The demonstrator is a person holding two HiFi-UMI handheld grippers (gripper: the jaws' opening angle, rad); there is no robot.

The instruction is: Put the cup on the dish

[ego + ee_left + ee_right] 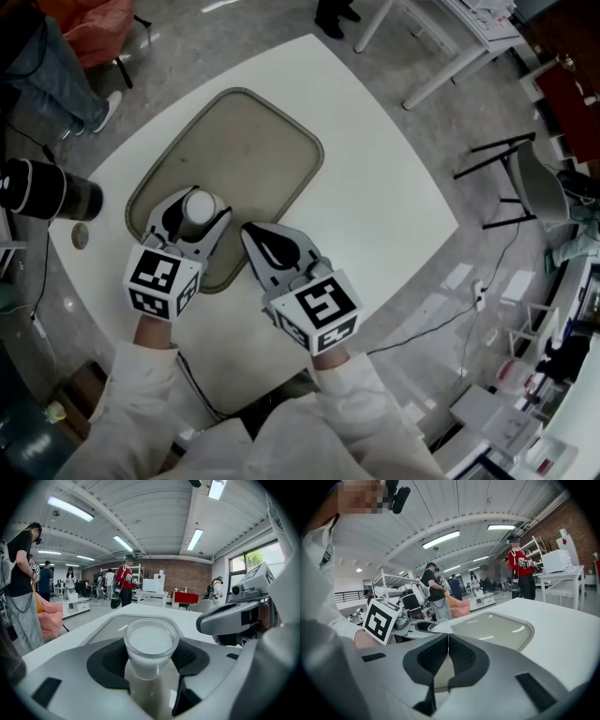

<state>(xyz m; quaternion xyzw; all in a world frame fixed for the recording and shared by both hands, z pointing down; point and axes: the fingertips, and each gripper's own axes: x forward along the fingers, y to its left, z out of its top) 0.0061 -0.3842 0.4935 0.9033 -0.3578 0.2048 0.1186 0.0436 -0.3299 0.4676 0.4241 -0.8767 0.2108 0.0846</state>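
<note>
A white cup stands upright between the fingers of my left gripper, whose dark pads press on both of its sides. It is over the near-left corner of the beige tray-like dish on the white table. In the left gripper view the cup fills the gap of the left gripper, with the dish beyond it. My right gripper is shut and empty at the dish's near edge, right of the cup. In the right gripper view the right gripper points across the dish.
A black cylinder and a small round object sit at the table's left edge. A chair and a white desk stand beyond the table on the right. People stand in the room behind.
</note>
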